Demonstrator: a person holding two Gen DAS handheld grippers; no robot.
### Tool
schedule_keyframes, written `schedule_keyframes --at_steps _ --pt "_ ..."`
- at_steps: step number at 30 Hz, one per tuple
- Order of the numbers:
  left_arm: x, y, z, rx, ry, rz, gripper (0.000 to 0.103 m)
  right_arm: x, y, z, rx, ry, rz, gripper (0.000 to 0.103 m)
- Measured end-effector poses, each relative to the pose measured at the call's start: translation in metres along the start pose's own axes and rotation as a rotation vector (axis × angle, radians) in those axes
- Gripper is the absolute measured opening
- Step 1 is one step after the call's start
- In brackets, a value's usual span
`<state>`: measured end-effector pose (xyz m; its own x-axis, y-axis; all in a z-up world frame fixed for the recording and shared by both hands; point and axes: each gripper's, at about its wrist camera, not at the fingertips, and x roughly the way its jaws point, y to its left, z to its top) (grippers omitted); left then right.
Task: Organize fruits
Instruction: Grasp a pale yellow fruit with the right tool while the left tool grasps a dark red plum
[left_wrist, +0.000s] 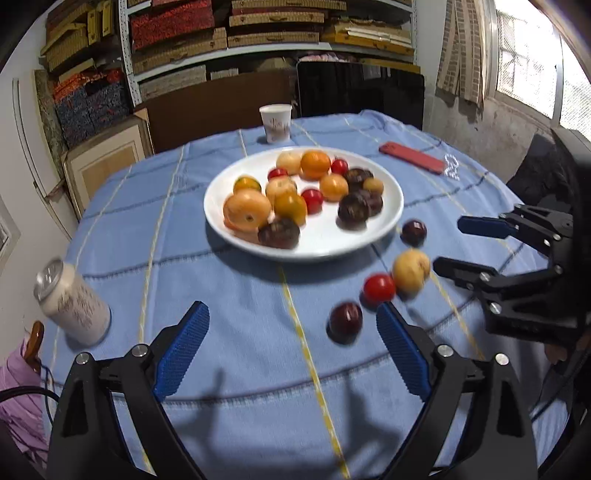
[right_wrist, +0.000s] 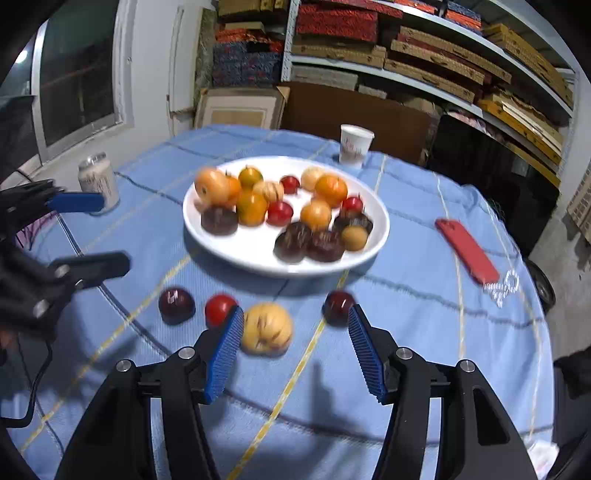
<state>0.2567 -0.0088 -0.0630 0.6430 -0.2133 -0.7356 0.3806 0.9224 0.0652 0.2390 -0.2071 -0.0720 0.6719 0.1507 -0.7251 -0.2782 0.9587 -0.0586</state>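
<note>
A white plate (left_wrist: 332, 251) (right_wrist: 255, 258) in the middle of the blue cloth holds several orange, red, yellow and dark fruits. Loose on the cloth in front of it lie a dark plum (left_wrist: 345, 321) (right_wrist: 176, 305), a red tomato (left_wrist: 379, 288) (right_wrist: 219, 309), a yellow fruit (left_wrist: 410, 270) (right_wrist: 267, 328) and a second dark plum (left_wrist: 413, 232) (right_wrist: 337, 306). My left gripper (left_wrist: 291, 308) (right_wrist: 112, 232) is open over bare cloth, the near plum just inside its right finger. My right gripper (right_wrist: 295, 312) (left_wrist: 448, 243) is open, with the yellow fruit at its fingertips beside the left pad.
A paper cup (left_wrist: 276, 122) (right_wrist: 354, 144) stands behind the plate. A white can (left_wrist: 72, 302) (right_wrist: 98, 181) sits at the left edge. A red phone (left_wrist: 412, 157) (right_wrist: 467, 251) with a bead chain (left_wrist: 452, 166) lies at the right. Shelves of boxes fill the background.
</note>
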Motion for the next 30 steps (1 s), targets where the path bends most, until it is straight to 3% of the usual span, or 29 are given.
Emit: schedule_keyframes --at_steps 6,11,12,13,14,20,24,25,26,27,30 --pt "0.001 0.002 -0.021 -0.038 0.035 -0.004 0.09 0.025 0.008 -0.003 0.034 0.057 0.036 0.059" --pt "0.009 -0.003 -0.017 -0.011 0.053 0.013 0.09 0.037 0.005 -0.012 0.07 0.089 0.032 0.056" --pt "0.011 -0.005 -0.014 -0.005 0.051 0.013 0.09 0.037 0.003 -0.014 0.078 0.088 0.047 0.053" --pt "0.013 -0.007 -0.012 -0.002 0.05 0.012 0.09 0.035 0.003 -0.016 0.082 0.09 0.076 0.042" --pt "0.018 -0.01 -0.01 0.001 0.054 0.01 0.09 0.032 0.003 -0.018 0.078 0.09 0.077 0.042" --pt "0.044 -0.024 -0.006 0.011 0.083 0.013 0.09 0.0 -0.001 -0.034 0.103 0.011 0.099 0.042" --pt "0.059 -0.033 -0.008 0.051 0.097 0.056 0.089 -0.014 -0.006 -0.046 0.109 -0.029 0.119 0.042" --pt "0.062 -0.034 -0.009 0.053 0.1 0.058 0.087 -0.012 -0.006 -0.047 0.112 -0.021 0.119 0.042" --pt "0.065 -0.034 -0.009 0.051 0.109 0.054 0.077 -0.012 -0.007 -0.047 0.116 -0.02 0.12 0.041" --pt "0.068 -0.032 -0.009 0.048 0.115 0.051 0.059 -0.014 -0.008 -0.046 0.116 -0.029 0.123 0.04" --pt "0.068 -0.03 -0.008 0.029 0.111 0.03 0.036 -0.018 -0.007 -0.045 0.113 -0.051 0.134 0.04"
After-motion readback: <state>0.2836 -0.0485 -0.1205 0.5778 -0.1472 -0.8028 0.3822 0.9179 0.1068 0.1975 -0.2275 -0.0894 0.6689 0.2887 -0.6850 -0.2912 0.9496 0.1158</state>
